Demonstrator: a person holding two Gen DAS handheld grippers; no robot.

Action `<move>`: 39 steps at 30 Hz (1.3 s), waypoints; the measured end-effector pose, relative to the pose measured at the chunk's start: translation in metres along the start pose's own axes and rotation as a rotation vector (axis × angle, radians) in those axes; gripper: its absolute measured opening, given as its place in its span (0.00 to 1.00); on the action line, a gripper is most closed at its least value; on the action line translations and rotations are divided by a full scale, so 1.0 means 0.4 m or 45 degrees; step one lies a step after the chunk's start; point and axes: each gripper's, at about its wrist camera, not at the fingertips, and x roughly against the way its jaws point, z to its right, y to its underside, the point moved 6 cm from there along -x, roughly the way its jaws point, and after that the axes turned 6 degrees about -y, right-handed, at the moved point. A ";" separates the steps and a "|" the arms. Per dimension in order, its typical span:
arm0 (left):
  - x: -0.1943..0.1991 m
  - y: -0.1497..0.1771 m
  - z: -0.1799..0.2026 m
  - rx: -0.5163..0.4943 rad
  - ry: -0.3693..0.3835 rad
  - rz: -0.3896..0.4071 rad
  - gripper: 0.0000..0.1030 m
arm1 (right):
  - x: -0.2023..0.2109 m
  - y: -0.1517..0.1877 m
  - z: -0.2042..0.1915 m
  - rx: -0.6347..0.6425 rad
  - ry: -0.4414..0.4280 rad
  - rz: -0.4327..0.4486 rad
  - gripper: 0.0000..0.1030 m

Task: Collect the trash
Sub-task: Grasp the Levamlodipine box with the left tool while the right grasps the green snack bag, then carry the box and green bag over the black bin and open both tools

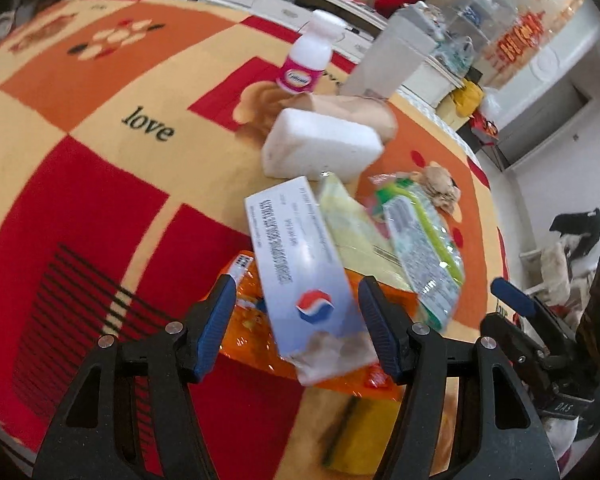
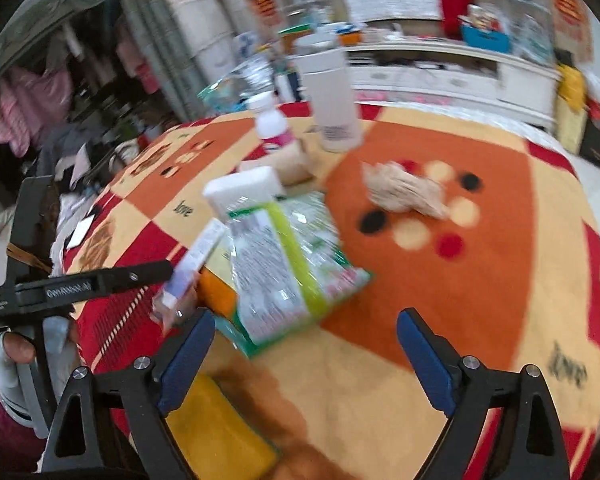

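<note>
**Carton between the left fingers, trash heaped on the patterned cloth**

The long white carton, printed with grey text and a red-white-blue swirl logo and torn and crumpled at its near end, sits between the blue pads of the left gripper. The jaws stand partly apart on either side of it; whether the pads actually press it I cannot tell. In the right wrist view the carton shows end-on and tilted, beside the left gripper's black arm.

Under the carton lies an orange crinkled wrapper. Just right of the carton lie a pale yellow packet and a green-edged clear snack bag. Beyond the carton rests a white foam block, with a brown paper bag behind it and a pink-labelled white bottle farther back. A crumpled beige tissue lies well right of the carton. A yellow sponge lies nearer than the carton.

The right gripper hangs wide open and empty above the orange, red and cream cloth.
</note>
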 end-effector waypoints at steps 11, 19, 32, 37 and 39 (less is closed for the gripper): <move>-0.076 -0.033 0.017 0.031 0.046 -0.029 0.61 | -0.168 -0.028 0.045 0.002 -0.061 -0.151 0.89; -0.055 -0.029 0.007 -0.009 0.024 0.025 0.48 | -0.119 -0.006 0.038 0.006 -0.034 -0.074 0.49; 0.113 -0.008 0.094 -0.158 0.053 0.185 0.48 | 0.114 0.033 0.049 -0.064 0.068 0.143 0.46; 0.123 0.034 0.177 -0.252 0.070 0.190 0.48 | 0.201 0.075 0.082 -0.119 0.113 0.196 0.46; 0.117 0.053 0.208 -0.284 0.081 0.178 0.48 | 0.231 0.096 0.101 -0.144 0.133 0.209 0.46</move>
